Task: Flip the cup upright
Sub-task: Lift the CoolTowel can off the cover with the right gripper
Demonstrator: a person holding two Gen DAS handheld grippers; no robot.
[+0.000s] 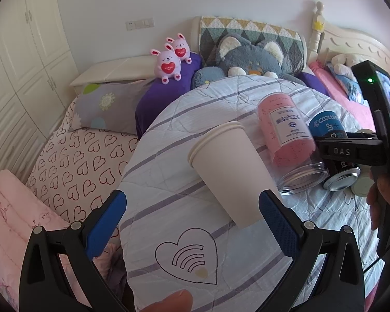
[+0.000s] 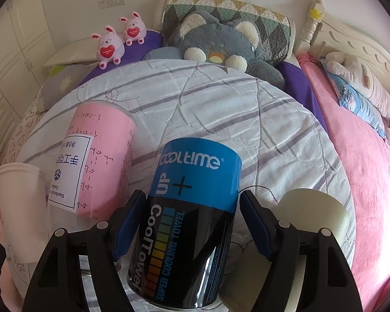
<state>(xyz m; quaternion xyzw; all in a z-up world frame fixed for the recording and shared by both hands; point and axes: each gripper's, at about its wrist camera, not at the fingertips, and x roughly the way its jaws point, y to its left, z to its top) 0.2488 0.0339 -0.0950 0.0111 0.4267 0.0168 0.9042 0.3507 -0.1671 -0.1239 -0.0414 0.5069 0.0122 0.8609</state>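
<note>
A white paper cup (image 1: 228, 171) lies on its side on the striped quilt (image 1: 174, 234), rim pointing away. My left gripper (image 1: 192, 205) is open; the cup's base end lies between its blue pads, touching neither. The cup shows at the left edge of the right wrist view (image 2: 20, 208). My right gripper (image 2: 189, 215) stands around a blue and black Cooltime can (image 2: 192, 223) lying on its side; its pads sit at the can's sides, and contact is unclear. The right gripper shows in the left wrist view (image 1: 351, 145).
A clear jar with a pink insert (image 1: 288, 135) lies on its side between cup and can, also in the right wrist view (image 2: 98, 161). Another pale cup (image 2: 312, 213) lies to the right. Plush toys (image 1: 249, 54) and pillows line the headboard. A pink blanket (image 2: 364, 182) lies right.
</note>
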